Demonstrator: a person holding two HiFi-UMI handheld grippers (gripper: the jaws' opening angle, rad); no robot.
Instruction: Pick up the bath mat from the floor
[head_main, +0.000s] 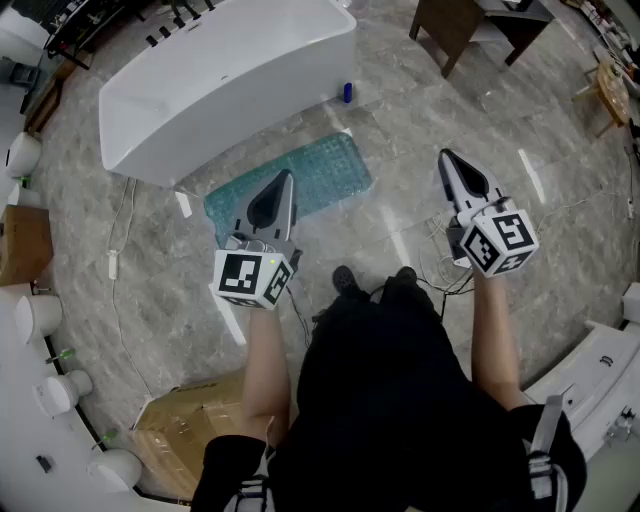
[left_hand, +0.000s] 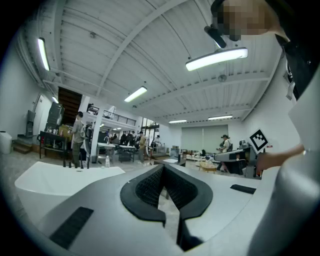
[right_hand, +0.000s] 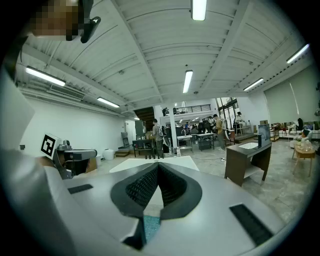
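The teal bath mat (head_main: 335, 170) lies flat on the grey marble floor, beside the white bathtub (head_main: 220, 80). My left gripper (head_main: 286, 178) is held well above the floor, and in the head view its tip overlaps the mat's left half. Its jaws are shut with nothing between them. My right gripper (head_main: 445, 156) hovers to the right of the mat, also shut and empty. In the right gripper view a strip of the mat (right_hand: 150, 226) shows through the gap behind the closed tips (right_hand: 157, 165). The left gripper view looks level across the room over its closed tips (left_hand: 162, 167).
A small blue bottle (head_main: 347, 92) stands at the tub's foot. A dark wooden table (head_main: 470, 25) is at the back right and a cardboard box (head_main: 175, 430) at the lower left. Cables (head_main: 440, 280) trail by my feet. White fixtures (head_main: 35, 315) line the left edge.
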